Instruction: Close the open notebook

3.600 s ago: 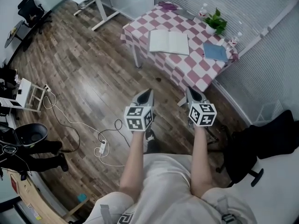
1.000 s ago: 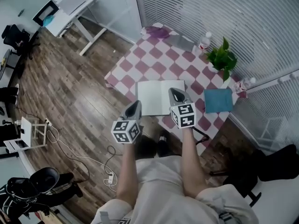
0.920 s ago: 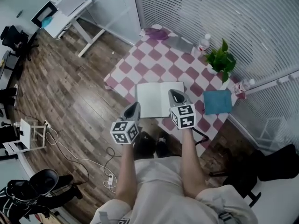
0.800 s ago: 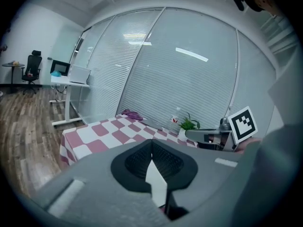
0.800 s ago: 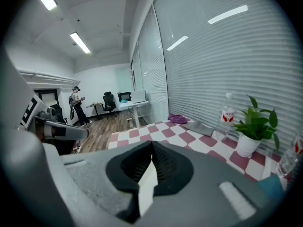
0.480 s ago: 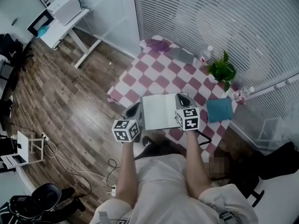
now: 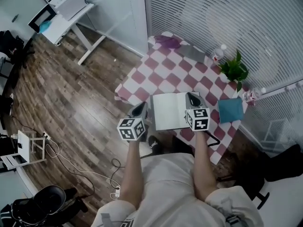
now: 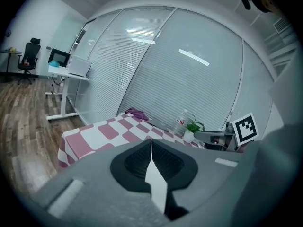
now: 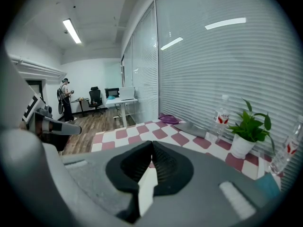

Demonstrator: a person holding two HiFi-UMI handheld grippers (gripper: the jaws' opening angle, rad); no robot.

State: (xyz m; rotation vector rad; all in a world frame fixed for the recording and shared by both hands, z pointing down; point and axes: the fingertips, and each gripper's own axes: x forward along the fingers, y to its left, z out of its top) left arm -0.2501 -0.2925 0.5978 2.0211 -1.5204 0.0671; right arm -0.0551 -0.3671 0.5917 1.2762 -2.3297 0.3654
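Observation:
The open notebook (image 7: 169,110) lies flat with white pages up on the near part of the pink-and-white checked table (image 7: 156,77). My left gripper (image 7: 140,106) hangs just left of the notebook, over the table's near left edge, jaws shut and empty. My right gripper (image 7: 191,97) is over the notebook's right page, jaws shut and holding nothing. In the left gripper view the left gripper (image 8: 151,141) points across the table with pads together. The right gripper (image 9: 152,144) shows its pads meeting as well.
A potted plant (image 7: 235,70), a water bottle (image 7: 218,55), a blue book (image 7: 230,110), a purple cloth (image 7: 166,41) and a grey flat item (image 7: 194,55) sit on the table. Window blinds (image 7: 227,18) back it. A white desk (image 7: 66,13) stands far left.
The person has stepped up to the table. Both grippers have come forward; the right one now hangs over the notebook's right page, the left one beside its left edge.

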